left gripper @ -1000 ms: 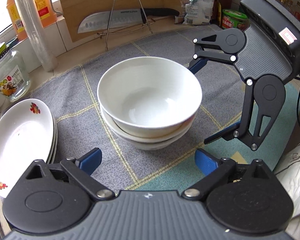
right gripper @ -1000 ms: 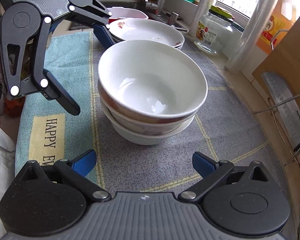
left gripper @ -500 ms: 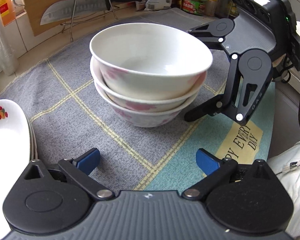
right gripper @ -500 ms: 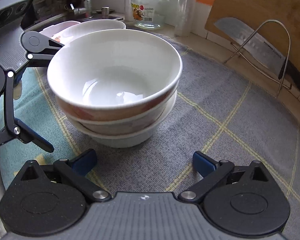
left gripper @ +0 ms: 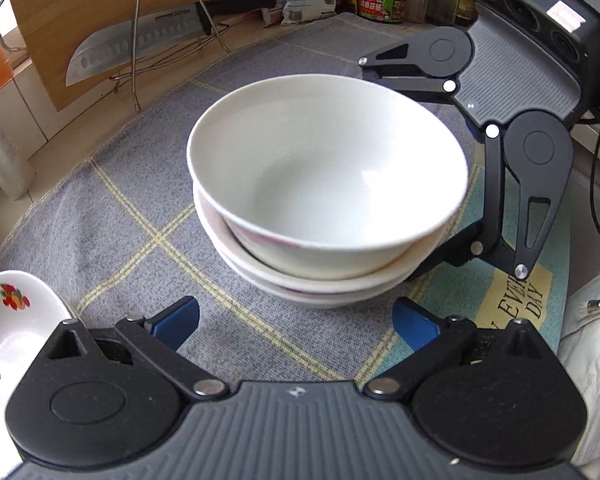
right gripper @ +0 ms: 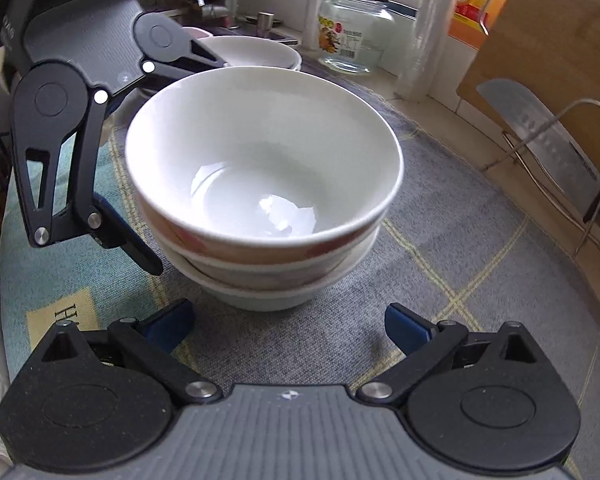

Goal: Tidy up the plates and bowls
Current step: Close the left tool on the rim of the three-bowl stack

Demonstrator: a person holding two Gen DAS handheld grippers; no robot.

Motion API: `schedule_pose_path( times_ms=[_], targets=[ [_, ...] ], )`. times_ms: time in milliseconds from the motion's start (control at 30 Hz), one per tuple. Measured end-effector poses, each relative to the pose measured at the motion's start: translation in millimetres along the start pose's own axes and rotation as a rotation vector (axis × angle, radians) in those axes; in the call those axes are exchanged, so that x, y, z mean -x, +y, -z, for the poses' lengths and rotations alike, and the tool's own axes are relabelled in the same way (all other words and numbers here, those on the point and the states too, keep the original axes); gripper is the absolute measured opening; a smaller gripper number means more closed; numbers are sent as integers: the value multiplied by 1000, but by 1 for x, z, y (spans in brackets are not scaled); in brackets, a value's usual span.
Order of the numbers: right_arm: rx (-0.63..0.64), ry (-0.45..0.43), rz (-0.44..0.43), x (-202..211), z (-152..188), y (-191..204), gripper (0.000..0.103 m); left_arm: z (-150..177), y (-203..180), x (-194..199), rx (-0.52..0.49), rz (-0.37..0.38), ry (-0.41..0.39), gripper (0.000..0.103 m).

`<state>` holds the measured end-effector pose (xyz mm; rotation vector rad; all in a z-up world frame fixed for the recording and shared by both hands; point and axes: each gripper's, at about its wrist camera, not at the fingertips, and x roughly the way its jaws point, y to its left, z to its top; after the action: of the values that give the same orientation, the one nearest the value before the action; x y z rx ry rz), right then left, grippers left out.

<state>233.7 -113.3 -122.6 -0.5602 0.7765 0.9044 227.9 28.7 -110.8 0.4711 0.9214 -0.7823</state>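
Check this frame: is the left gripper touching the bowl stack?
Apart. In the left wrist view, the left gripper stands open, and bare mat shows between its blue fingertips and the bowl stack.

counter (left gripper: pixel 100 92) | checked mat (left gripper: pixel 112 216) on it | on mat: nested bowls (left gripper: pixel 324 184), plates (left gripper: pixel 16 320)

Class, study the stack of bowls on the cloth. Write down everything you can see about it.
The stack of three white glazed ceramic bowls sits nested and upright on the grey checked cloth. The top bowl is empty, glossy inside, with a faded reddish pattern on its outer wall. It sits slightly askew in the bowl beneath. Both grippers flank the stack with open jaws, neither visibly touching it.
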Motion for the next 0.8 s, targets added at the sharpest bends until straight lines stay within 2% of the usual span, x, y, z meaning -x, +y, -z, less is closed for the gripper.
schedule_pose_path(
  times_ms=[167,333,500,633,800],
  targets=[
    [83,4,-45,-2,-10,2,103,-8,2,-3,-92,23,0,97],
    [136,-2,-66,1,-18,1,96,-12,5,-3,-161,41,-4,94],
    [141,-8,-79,6,-23,0,93,-17,8,-3,-184,69,-11,92],
    [140,5,-86,4,-26,-1,92,-19,9,-5,-186,95,-13,87],
    [133,14,-90,1,-28,-3,92,-18,11,-6,-174,122,-16,86]
  ],
)
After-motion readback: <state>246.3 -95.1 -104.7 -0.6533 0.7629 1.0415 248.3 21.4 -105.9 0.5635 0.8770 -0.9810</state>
